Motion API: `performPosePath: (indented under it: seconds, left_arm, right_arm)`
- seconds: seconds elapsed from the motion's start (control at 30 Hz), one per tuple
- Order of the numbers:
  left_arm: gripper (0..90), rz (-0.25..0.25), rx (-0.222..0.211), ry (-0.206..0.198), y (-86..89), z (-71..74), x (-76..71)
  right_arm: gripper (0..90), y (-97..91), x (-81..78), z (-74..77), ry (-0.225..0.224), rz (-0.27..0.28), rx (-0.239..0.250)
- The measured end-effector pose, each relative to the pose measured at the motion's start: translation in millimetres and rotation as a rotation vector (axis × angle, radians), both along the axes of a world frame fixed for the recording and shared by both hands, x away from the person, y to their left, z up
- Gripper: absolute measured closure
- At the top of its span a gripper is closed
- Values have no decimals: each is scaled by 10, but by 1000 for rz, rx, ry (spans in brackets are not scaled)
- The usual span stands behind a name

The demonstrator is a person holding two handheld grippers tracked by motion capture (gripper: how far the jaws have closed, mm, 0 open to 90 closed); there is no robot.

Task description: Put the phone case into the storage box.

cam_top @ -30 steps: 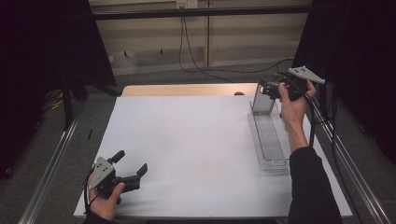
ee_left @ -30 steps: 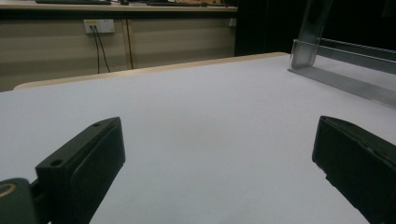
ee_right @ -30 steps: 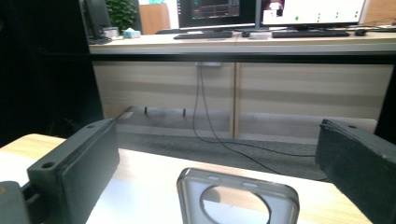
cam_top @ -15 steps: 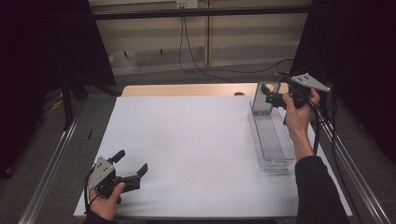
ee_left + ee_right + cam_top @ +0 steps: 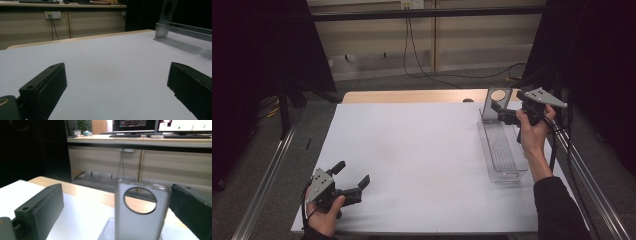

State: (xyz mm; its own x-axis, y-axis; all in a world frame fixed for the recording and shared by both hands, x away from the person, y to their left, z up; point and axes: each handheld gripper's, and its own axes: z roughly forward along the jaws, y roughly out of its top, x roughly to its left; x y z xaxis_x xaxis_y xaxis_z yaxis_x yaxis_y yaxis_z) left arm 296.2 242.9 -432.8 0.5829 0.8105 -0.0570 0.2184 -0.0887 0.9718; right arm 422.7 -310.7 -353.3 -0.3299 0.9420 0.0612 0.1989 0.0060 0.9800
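A clear plastic tray [image 5: 503, 150] lies lengthwise along the right side of the white table [image 5: 422, 150]. At its far end stands an upright plate with a round hole [image 5: 498, 98]. My right gripper [image 5: 501, 113] is held in the air just in front of that plate, open and pointing left. In the right gripper view the holed plate [image 5: 140, 220] stands in line with the gap of my right gripper [image 5: 116, 206], with neither jaw pressing on it. My left gripper [image 5: 352, 174] rests open at the table's near left corner, nothing between its jaws. The left gripper view has my left gripper [image 5: 112, 92] over bare table, the tray [image 5: 185, 37] far off.
Metal rails [image 5: 267, 175] run along both sides of the table. A strip of wood tabletop [image 5: 412, 96] shows beyond the white sheet. Cables [image 5: 422, 60] hang down the back wall. Dark curtains flank the space.
My right gripper has dropped slightly and drawn a little nearer, staying by the holed plate. The left gripper has not moved.
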Motion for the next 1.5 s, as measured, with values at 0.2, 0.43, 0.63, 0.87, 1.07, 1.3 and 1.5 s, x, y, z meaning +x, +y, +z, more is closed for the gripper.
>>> performPosePath:
  seconds: [0.2,0.43,0.63,0.87,1.07,1.3,1.5]
  left_arm:
    - [24,2,-1,-1,3,5,1]
    - [24,4,-8,0,11,4,4]
    - [24,6,-11,0,11,6,12]
    - [25,4,-6,-3,15,10,17]
    - [24,-5,-14,-5,-5,16,7]
    - [24,-2,-11,-6,-8,18,4]
    - [24,-12,-15,-14,-26,26,-6]
  right_arm:
    - [0,76,-109,-32,-21,26,-20]
    - [0,145,-230,-84,-30,40,-15]
    - [0,136,-351,-123,-23,43,-12]
    - [0,105,-488,-158,-31,41,-11]
    - [0,87,-671,-176,-40,39,-17]
    - [0,53,-867,-206,-49,39,-6]
    - [0,36,-988,-213,-32,26,-19]
